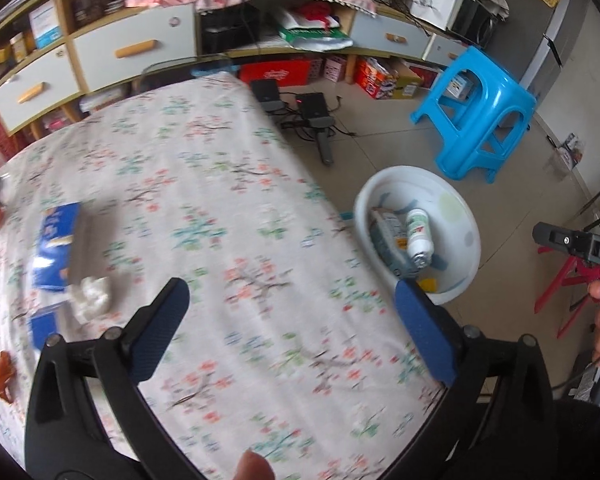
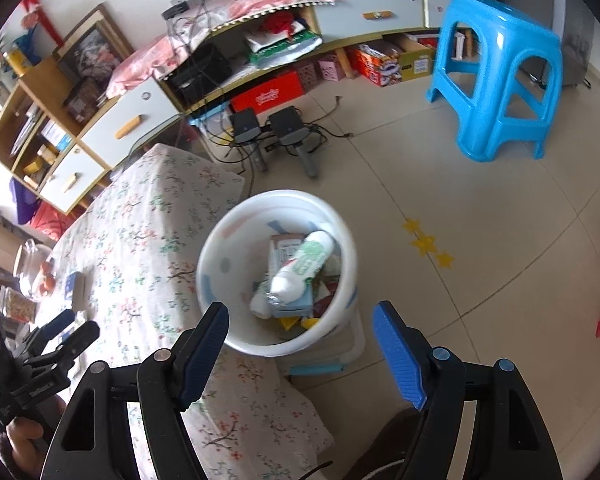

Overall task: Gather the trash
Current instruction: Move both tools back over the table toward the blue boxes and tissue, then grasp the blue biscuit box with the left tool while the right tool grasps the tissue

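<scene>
A white bin stands on the floor beside the table and holds a white and green bottle, a flattened carton and wrappers. It also shows in the left wrist view. My right gripper is open and empty just above the bin's near rim. My left gripper is open and empty over the floral tablecloth. A crumpled white tissue lies to its left, next to a blue box. Orange peel scraps lie at the table's left edge.
A blue plastic stool stands on the tiled floor behind the bin. Two black speakers and cables lie by the long cabinet. A glass jar and snacks sit at the table's far left. Red chair legs show at right.
</scene>
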`<action>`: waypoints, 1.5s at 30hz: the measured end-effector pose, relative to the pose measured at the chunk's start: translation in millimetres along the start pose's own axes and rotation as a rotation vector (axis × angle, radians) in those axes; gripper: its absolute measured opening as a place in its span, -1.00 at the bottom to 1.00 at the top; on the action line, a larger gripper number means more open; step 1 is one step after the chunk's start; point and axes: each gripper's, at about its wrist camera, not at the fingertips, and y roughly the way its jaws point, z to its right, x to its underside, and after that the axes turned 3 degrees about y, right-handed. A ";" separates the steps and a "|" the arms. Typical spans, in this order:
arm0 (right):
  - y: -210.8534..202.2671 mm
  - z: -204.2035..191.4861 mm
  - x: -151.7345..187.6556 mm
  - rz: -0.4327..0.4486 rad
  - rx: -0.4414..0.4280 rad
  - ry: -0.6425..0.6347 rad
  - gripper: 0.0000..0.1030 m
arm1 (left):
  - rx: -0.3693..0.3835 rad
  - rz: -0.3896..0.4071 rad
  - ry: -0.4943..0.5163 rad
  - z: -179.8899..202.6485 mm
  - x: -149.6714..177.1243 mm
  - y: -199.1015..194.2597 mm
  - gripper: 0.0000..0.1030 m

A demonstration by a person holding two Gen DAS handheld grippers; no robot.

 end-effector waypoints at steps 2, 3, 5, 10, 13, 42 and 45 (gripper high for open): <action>-0.2 -11.4 2.1 0.000 -0.009 -0.014 0.49 | -0.031 0.016 -0.006 -12.7 5.9 -9.9 0.98; -0.3 -18.2 3.6 -0.001 -0.015 -0.023 0.49 | -0.046 0.022 -0.009 -19.7 8.4 -14.4 0.98; 0.4 -30.3 5.3 -0.004 -0.027 -0.042 0.50 | -0.076 0.033 -0.022 -36.7 15.7 -24.8 0.98; 4.1 -69.2 13.4 -0.010 -0.045 -0.118 0.52 | -0.128 0.029 -0.076 -81.5 34.1 -41.1 0.99; 10.0 -90.9 17.9 -0.020 -0.051 -0.154 0.52 | -0.155 0.014 -0.116 -106.0 45.5 -45.8 0.99; 84.0 -235.1 49.5 -0.135 -0.062 -0.335 0.53 | -0.107 -0.225 -0.373 -200.6 78.4 6.1 -0.19; 91.3 -253.7 54.6 -0.148 -0.077 -0.356 0.53 | -0.091 -0.190 -0.368 -201.3 75.5 -6.0 -0.20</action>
